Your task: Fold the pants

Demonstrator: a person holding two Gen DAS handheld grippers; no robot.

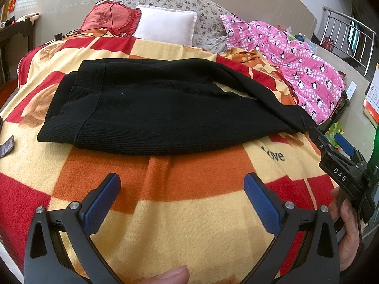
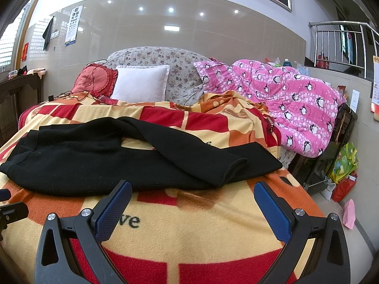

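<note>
Here's a bed under a blanket (image 1: 201,215) checked in red, orange and cream, with grey tiled wall behind; along the head edge, left to right, sit a red frilled cushion (image 1: 111,19), a white pillow (image 1: 165,24) and a floral bolster (image 2: 165,68), then a pink penguin quilt (image 2: 291,104) heaped down the right edge, a steel railing (image 2: 343,47) beyond it. The black pants (image 1: 151,116) lie across the middle of the blanket, ribbed knit, waistband toward the left edge, long axis running left to right, the two legs crossing near the right edge. Left gripper (image 1: 182,201) hovers near the foot edge, jaws spread wide, holding nothing; right gripper (image 2: 193,208) sits just short of the leg ends, equally wide, also empty-handed
</note>
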